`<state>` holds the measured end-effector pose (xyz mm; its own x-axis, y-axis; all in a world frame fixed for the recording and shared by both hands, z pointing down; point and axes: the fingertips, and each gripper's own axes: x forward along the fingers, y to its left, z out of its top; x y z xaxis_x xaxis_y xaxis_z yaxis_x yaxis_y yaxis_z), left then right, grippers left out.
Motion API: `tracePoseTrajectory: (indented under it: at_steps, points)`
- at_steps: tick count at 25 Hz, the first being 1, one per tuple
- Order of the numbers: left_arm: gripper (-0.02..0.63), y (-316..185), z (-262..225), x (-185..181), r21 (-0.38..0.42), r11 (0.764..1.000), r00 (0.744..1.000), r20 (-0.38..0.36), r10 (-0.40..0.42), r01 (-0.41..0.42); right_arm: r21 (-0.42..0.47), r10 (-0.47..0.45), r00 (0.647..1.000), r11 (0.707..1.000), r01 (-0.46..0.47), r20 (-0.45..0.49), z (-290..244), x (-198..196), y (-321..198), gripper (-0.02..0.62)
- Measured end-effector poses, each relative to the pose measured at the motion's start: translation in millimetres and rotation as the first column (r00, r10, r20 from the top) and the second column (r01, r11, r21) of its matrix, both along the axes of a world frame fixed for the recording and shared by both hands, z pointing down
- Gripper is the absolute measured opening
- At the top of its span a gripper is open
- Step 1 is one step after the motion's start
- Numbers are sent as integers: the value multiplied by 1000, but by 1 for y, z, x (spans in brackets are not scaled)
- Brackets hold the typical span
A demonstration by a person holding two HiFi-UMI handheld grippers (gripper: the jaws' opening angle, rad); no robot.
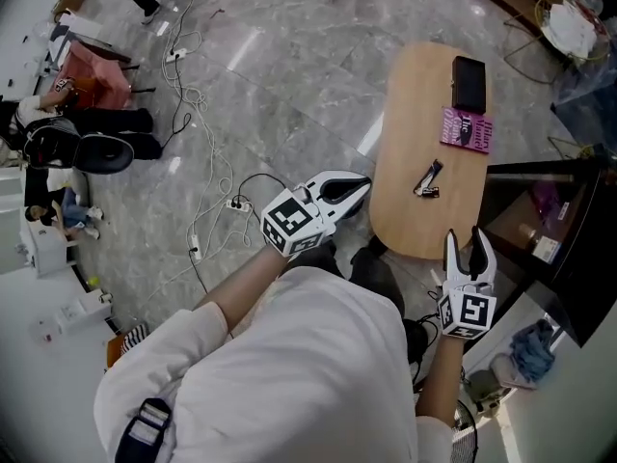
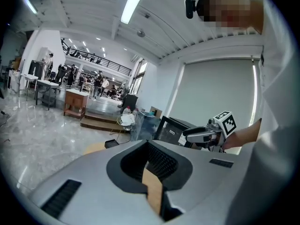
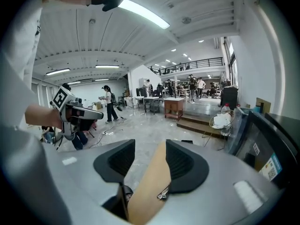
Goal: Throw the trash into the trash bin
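Purple book: white cover lettering, not legible. Left gripper: held low at the end of the table, jaws narrowly parted, nothing between. Right gripper: jaws set wide, empty. Small black trash item (unheld) is laid mid-table, with the wire trash bin well beyond.

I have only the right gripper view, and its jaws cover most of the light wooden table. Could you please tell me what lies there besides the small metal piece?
Observer: A magenta printed booklet lies toward the far end of the oval light wooden table, out of your sight.
Operator: Thank you. Is anything lying next to it?
Observer: Yes, a flat black rectangular case lies just beyond the booklet, nearer the table's far end.
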<state>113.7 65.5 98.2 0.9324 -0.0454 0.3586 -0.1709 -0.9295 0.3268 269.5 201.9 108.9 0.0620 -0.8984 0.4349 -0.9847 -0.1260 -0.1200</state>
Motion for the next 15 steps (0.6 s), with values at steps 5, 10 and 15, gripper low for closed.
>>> tracePoseTrajectory:
  at_steps: [5,10,15]
  points:
    - [3,1,19,3,-14,1000,1000,25,-7,8,-54,-34,999,998,35,22,28,8,-4,215]
    - [3,4,44,4,-39,999,998,52,-18,20,-116,-72,995,990,80,70,67,10,-9,213]
    - [3,3,80,3,-73,997,997,77,-31,36,-182,-103,988,976,122,115,114,5,-14,211]
